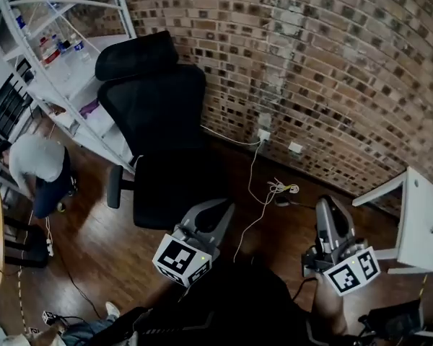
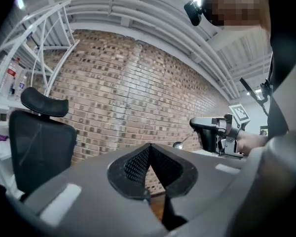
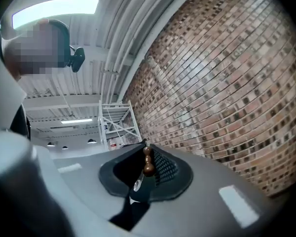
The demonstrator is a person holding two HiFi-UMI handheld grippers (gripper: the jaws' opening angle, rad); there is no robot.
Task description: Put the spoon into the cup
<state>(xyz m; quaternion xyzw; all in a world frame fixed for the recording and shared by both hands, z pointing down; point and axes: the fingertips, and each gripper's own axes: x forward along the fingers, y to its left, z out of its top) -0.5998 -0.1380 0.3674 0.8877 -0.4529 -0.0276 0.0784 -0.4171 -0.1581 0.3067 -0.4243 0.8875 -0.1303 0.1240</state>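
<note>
right gripper [image 3: 144, 148] clamps spoon [image 3: 148, 169], bowl seemingly forward

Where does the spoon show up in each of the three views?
Head view: not made out beyond the right gripper.
Left gripper view: right of centre, the spoon, bowl end, pokes from the right gripper.
Right gripper view: centre, its brown beaded handle between the shut jaws.
Shared landmark: the brick wall.

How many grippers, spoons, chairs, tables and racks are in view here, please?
grippers: 2, left gripper and right gripper
spoon: 1, in the right gripper
chair: 1
table: 1
rack: 1
total: 6
</note>
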